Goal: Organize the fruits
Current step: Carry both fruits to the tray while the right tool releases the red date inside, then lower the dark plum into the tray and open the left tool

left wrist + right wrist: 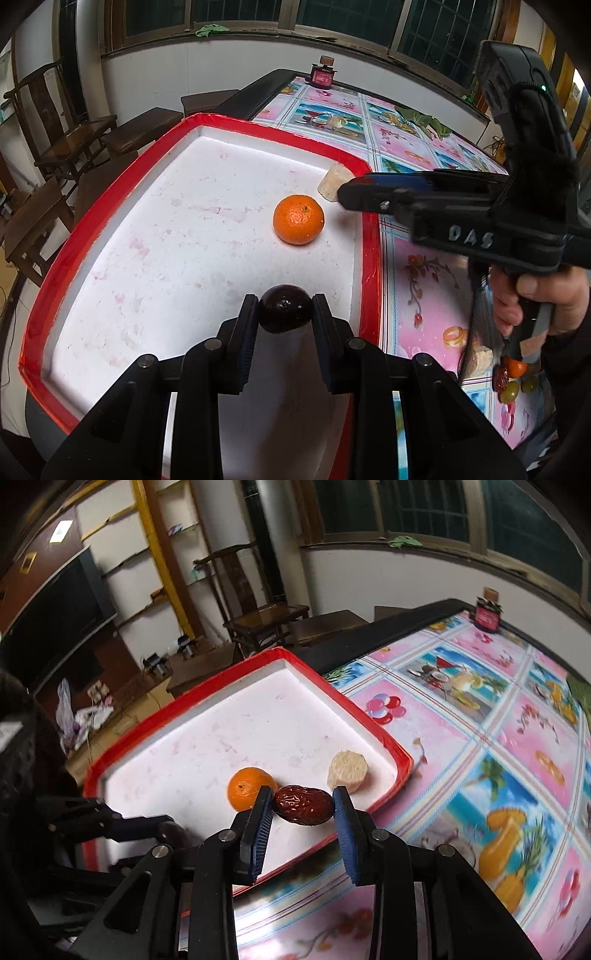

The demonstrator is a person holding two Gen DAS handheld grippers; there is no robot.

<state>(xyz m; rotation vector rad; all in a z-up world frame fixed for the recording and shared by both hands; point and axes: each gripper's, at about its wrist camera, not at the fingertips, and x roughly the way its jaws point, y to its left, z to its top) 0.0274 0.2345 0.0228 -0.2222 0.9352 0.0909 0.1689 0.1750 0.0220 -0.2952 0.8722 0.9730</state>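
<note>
already two small fruits pinched, both over the foam tray

both grippers are loaded. the left gripper (285,310) is clamped on a small dark round glossy fruit (285,309), held by its widest sides above the near part of the white foam tray with the red taped rim (110,206). the right gripper (303,805) is closed across the ends of a wrinkled dark red dried date (303,805), which hangs over the tray's near edge in the right wrist view, just in front of the round orange mandarin (248,787) and the pale beige rough-cut fruit chunk (347,771) lying on the tray floor.

judging by looks, both held pieces are light, so weight is no worry. the dark fruit has a shiny skin and a round shape, so it will likely want to squirt out if the pads sit off its middle; a grip across the equator, as now, seems right. the date looks leathery and slightly soft, with wrinkles that give the ribbed pads purchase, though held end to end it could pivot. a gentle squeeze should do for each, since hard pressure could bruise or split them.

the mandarin will likely roll on the flat foam if nudged, so setting things down a little apart from it looks wise. more small fruits (513,376) lie on the pink flowered tablecloth (424,295) beside the tray.
</note>
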